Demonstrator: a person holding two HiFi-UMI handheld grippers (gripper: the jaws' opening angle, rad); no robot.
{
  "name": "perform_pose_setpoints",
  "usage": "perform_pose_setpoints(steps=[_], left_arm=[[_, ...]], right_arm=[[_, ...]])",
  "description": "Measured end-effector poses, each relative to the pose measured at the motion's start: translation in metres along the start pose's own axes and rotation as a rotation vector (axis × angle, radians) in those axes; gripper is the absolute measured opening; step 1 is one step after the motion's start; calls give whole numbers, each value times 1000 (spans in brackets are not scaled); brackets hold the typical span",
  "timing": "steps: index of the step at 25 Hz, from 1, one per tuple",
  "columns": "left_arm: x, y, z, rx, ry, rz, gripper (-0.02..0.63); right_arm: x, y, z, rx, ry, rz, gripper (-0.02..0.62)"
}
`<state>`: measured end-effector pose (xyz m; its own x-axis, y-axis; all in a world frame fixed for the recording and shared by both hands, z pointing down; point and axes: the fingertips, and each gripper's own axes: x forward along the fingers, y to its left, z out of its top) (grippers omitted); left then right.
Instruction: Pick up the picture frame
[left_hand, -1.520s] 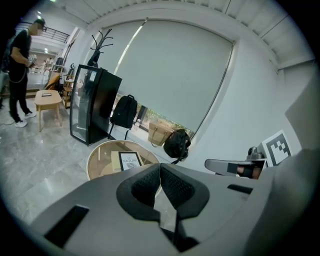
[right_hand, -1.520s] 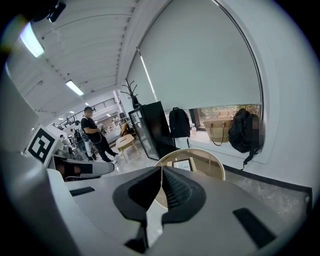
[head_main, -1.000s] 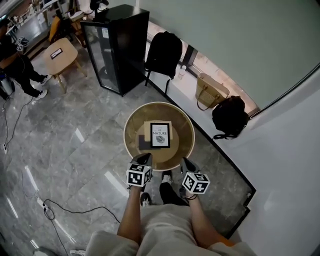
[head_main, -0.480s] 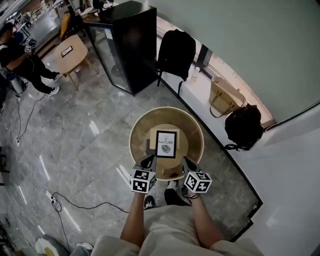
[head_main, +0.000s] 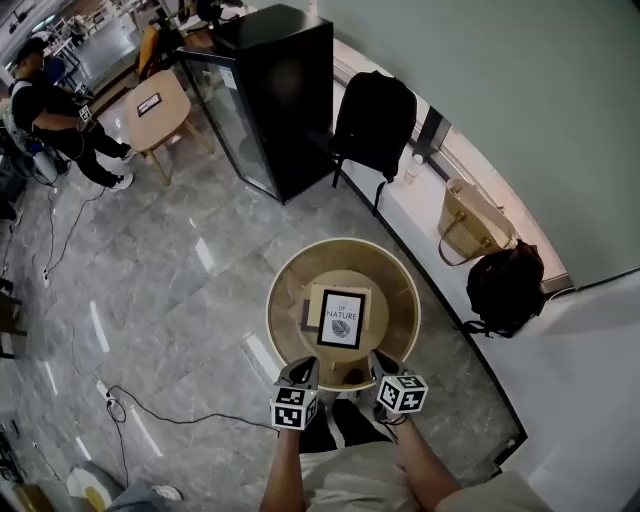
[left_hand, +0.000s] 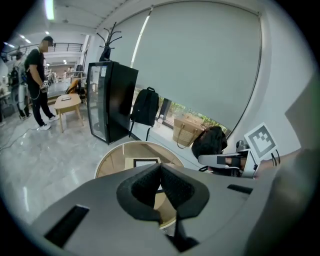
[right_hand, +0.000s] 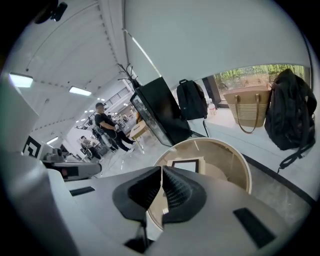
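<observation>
A black-rimmed picture frame with a white print lies flat on a pale board in the middle of a round wooden table. It also shows in the left gripper view as the frame and in the right gripper view as the frame. My left gripper hovers at the table's near rim, left of the frame, jaws together with nothing between them. My right gripper hangs at the near rim on the right, also shut and empty. Both sit short of the frame.
A black cabinet stands beyond the table, with a black backpack on a chair beside it. A tan tote bag and a black bag rest by the wall. A person stands far left near a small wooden table. A cable lies on the floor.
Both grippers have come forward and down toward the table's near rim, the right one more. The view has shifted, so the table sits lower in the head view. Jaws stay together.
</observation>
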<state>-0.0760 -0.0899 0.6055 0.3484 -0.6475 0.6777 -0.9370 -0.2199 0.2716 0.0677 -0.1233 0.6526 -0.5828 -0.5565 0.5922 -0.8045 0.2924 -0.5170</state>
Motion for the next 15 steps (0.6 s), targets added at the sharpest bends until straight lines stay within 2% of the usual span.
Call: perform_pose_setpoints(steps=[3, 8, 10, 12, 15], left_arm=[[2, 6, -16, -53, 18, -14, 20], [25, 37, -51, -39, 55, -20, 20], [43, 50, -56, -18, 32, 2, 20], [63, 51, -57, 13, 0, 10, 20], [96, 50, -57, 110, -31, 8, 20]], right_arm=[[12, -9, -15, 1, 53, -19, 35], [51, -6, -26, 65, 72, 54, 34], [66, -14, -29, 55, 83, 56, 34], [70, -32, -32, 51, 96, 19, 34], [84, -57, -34, 103, 81, -21, 34]])
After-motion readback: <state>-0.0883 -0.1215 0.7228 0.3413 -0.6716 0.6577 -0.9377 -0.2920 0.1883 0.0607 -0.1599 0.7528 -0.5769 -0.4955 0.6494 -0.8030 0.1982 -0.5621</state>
